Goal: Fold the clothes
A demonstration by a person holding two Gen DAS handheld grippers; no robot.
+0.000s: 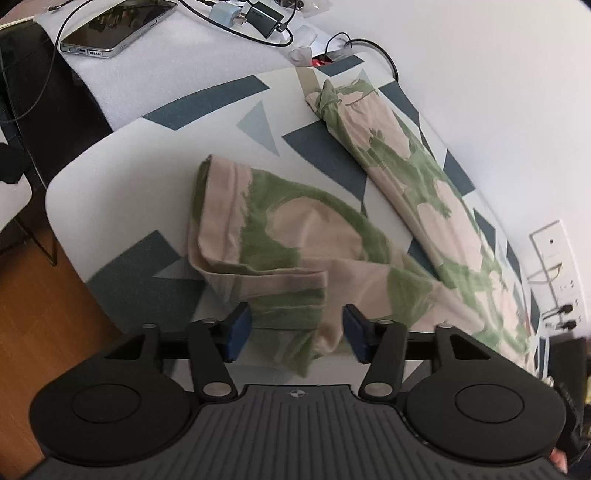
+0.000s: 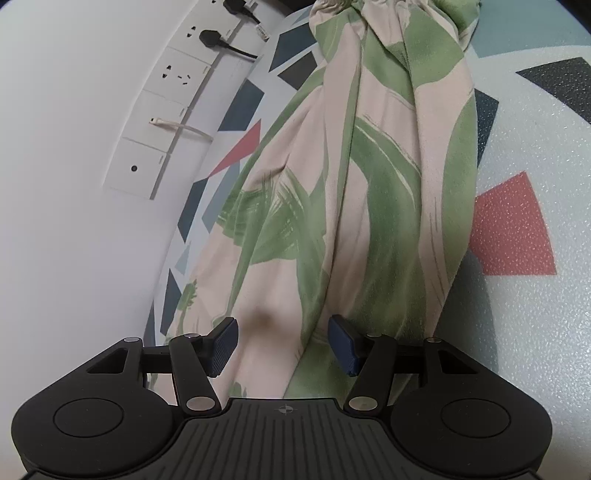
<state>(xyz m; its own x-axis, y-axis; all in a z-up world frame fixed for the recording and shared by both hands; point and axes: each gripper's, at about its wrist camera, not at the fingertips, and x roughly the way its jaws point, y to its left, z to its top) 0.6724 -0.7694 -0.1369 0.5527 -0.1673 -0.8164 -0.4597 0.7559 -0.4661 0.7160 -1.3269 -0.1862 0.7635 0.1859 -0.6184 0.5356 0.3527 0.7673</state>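
Lying on: the pink fabric garment with green leaf print (image 1: 280,236) is spread over a white foam mat with dark blue, grey and red geometric shapes (image 1: 122,177) on the tabletop, beside a white wall (image 1: 498,92).
Garment shape: one leg is folded back towards the near left, its hem forming a doubled edge; the other leg (image 1: 406,162) runs along the far right by the wall, ending in a knotted tie.
Left hand-held gripper (image 1: 297,332): jaws stand apart, blue pads either side of the near folded cloth edge, not pressing on it; it grips nothing.
Right hand-held gripper (image 2: 282,343): jaws about half spread above the garment (image 2: 369,184), cloth lying between the pads (image 2: 223,341) but not pinched.
Wall, right view: white socket panels (image 2: 177,77) with a black plug (image 2: 210,37) sit to the left.
Far left clutter: a silver-edged smartphone (image 1: 118,26), a pale blue charger (image 1: 225,14), black cables (image 1: 258,35).
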